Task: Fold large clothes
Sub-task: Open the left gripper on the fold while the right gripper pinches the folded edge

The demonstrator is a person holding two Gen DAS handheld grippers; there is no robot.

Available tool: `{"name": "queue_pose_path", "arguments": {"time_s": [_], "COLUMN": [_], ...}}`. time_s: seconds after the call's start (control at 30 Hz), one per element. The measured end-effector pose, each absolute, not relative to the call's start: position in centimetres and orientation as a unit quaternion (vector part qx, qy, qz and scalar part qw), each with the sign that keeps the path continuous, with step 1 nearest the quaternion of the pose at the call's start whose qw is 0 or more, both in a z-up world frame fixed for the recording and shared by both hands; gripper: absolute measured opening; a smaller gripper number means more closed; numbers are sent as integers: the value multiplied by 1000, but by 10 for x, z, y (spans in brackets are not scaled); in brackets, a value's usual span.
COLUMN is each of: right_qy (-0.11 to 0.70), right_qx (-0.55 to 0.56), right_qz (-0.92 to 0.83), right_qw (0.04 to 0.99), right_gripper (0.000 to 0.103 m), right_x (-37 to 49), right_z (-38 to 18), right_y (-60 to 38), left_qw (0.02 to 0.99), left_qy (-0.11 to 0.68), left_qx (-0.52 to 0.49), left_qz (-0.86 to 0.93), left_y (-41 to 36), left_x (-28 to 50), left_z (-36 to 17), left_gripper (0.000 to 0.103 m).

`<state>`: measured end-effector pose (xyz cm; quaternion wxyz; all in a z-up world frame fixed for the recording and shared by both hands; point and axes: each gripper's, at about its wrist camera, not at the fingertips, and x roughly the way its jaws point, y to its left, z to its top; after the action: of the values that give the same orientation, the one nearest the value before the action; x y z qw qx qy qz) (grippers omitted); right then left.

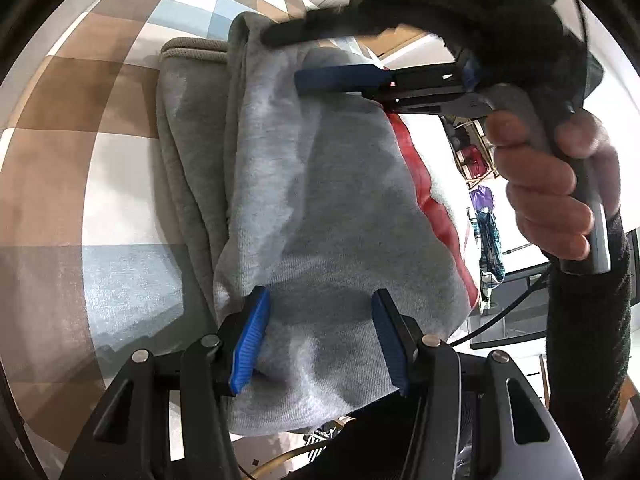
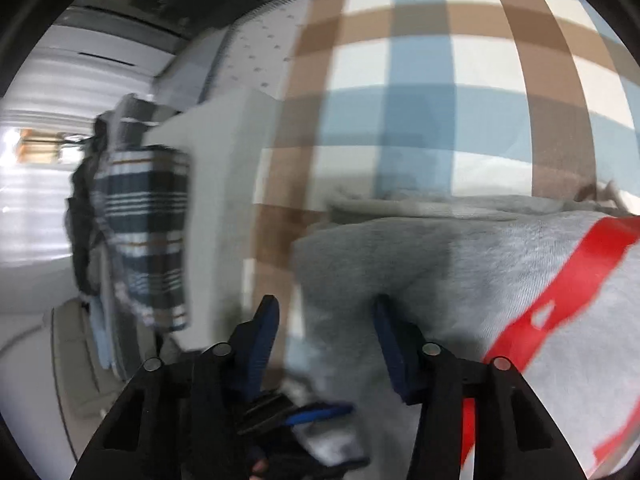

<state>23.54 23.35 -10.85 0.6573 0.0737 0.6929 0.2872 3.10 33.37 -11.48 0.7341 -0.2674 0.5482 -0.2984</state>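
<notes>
A grey sweatshirt (image 1: 320,200) with a red print (image 1: 424,184) lies bunched in folds on the checked bed cover (image 1: 80,120). My left gripper (image 1: 320,320) is shut on a thick fold at its near end, both blue pads (image 1: 254,336) pressed into the cloth. At the far end my right gripper (image 1: 284,58), held in a hand (image 1: 552,184), straddles the garment's edge. In the right wrist view the right gripper (image 2: 324,320) has grey cloth (image 2: 400,264) against one finger. A strip of cover shows beside the other, so it stands open. The view is blurred.
The bed's edge (image 2: 224,200) drops off to the left in the right wrist view, with a plaid garment (image 2: 148,232) hanging beyond it. A blue finger (image 2: 316,416) of the left gripper shows low down there. A clothes rack (image 1: 486,240) stands past the bed.
</notes>
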Motion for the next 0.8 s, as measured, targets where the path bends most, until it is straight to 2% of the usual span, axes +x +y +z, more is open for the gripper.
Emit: {"name": "queue_pose_path", "arguments": {"time_s": [0.03,0.13,0.33,0.47,0.5,0.53,0.6,0.77,0.8], "right_qy": [695,698,669,662,648,637,634,691,696], "right_qx": [73,81,74,108,99,81,49,-22,-27], "right_qz": [283,283,293,319,333,343,342,306,301], "right_qw": [657,652,679,670,677,686,692,655,651], "right_gripper": [30,20,20,27,33,51,65,65,61], "right_x": [238,241,231,217,208,196,176,125,120], "right_z": [-111,-117,-116,-89,-74,-61,-48,-72,-81], "right_y": [232,225,225,208,198,187,167,121,117], "left_qw": [733,732,733,736,735,735,735,737,738], "left_qy": [548,551,551,550,550,551,551,550,550], "left_qx": [-268,-267,-266,-261,-261,-261,-263,-265,-264], "left_qz": [-299,-299,-298,-298,-297,-297,-296,-289,-289], "left_y": [333,332,333,330,330,331,331,329,328], "left_x": [31,33,33,31,31,32,32,31,30], "left_z": [-115,-117,-118,-118,-119,-119,-120,-120,-120], "left_gripper": [46,46,46,46,46,46,46,46,46]}}
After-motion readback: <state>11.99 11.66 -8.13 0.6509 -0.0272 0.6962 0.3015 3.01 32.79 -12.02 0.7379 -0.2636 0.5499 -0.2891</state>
